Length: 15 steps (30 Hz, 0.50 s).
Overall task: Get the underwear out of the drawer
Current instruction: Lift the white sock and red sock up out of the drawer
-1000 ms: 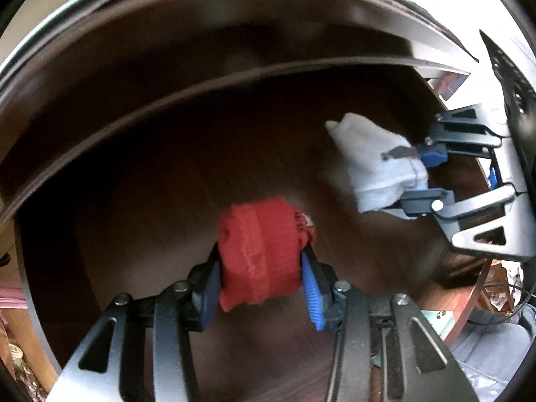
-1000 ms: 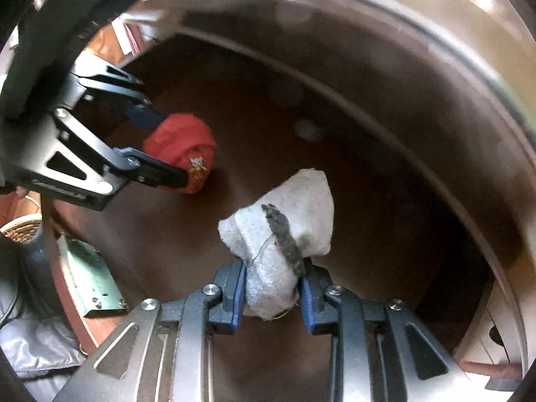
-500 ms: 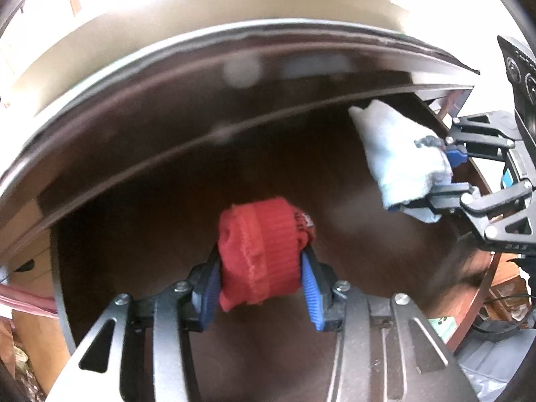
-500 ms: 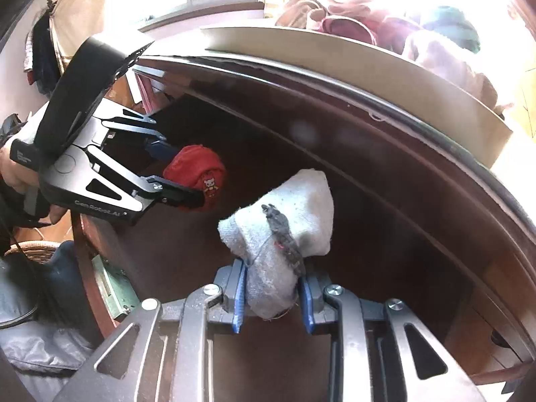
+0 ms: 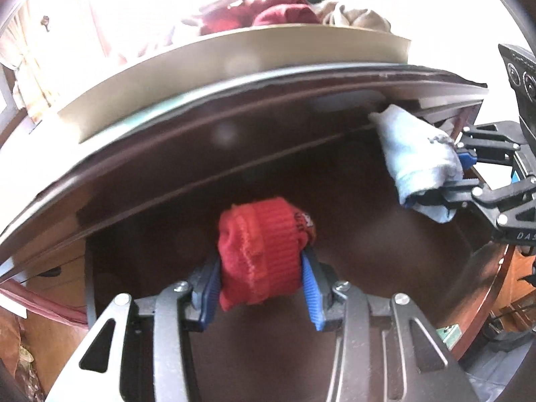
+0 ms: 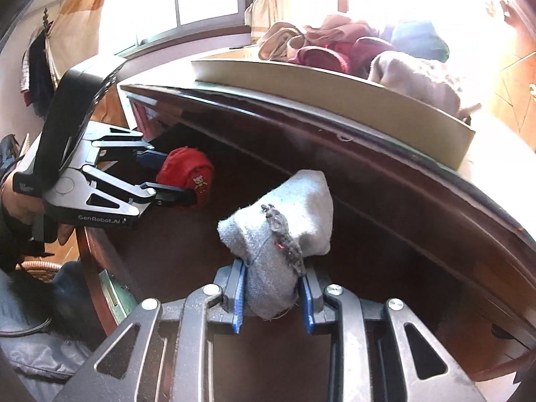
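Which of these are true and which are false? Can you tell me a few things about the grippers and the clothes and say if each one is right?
1. The left gripper is squeezing a red rolled underwear. True.
2. The right gripper has nothing in it. False: it is shut on a pale grey rolled underwear.
3. The red bundle has a small cartoon patch on it. True, seen in the right wrist view.
4. The box on top of the dresser has no clothes in it. False: it holds a pile of clothes, red, beige and green.
5. The red bundle is lying on the floor. False: it is held up over the dark wooden drawer.
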{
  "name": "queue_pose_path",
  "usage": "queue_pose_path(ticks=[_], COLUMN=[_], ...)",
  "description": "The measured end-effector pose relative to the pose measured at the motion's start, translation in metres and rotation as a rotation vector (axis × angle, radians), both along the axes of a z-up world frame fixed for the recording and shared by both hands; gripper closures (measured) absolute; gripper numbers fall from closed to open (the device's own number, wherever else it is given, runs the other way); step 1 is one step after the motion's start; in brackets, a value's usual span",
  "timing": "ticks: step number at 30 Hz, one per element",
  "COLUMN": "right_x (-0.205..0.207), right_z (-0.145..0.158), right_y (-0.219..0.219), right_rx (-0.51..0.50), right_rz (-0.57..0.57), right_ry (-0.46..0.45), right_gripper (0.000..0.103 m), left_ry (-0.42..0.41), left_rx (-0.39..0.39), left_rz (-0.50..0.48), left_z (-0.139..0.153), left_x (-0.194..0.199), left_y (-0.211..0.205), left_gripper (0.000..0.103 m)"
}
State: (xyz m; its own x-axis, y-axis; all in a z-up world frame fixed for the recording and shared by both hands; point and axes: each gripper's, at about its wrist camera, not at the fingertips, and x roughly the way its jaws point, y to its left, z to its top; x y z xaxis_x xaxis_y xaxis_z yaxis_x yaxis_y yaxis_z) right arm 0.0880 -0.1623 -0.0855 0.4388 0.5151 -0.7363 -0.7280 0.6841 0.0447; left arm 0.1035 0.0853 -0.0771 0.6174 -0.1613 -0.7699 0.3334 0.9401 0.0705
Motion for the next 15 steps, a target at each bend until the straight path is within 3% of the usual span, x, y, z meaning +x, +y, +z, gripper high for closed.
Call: queue_pose_path(ticks=[15], right_x=[-0.017], right_z=[0.012], right_y=[-0.012], right_rx=[0.068], right_rz=[-0.039], right_ry=[-0.117], right_gripper=[0.074], left_ry=[-0.114], left_rx=[-0.041], left_rz=[0.054], left_z=[0.008], left_x=[-0.029], left_y=[0.015], left_gripper=[0.061])
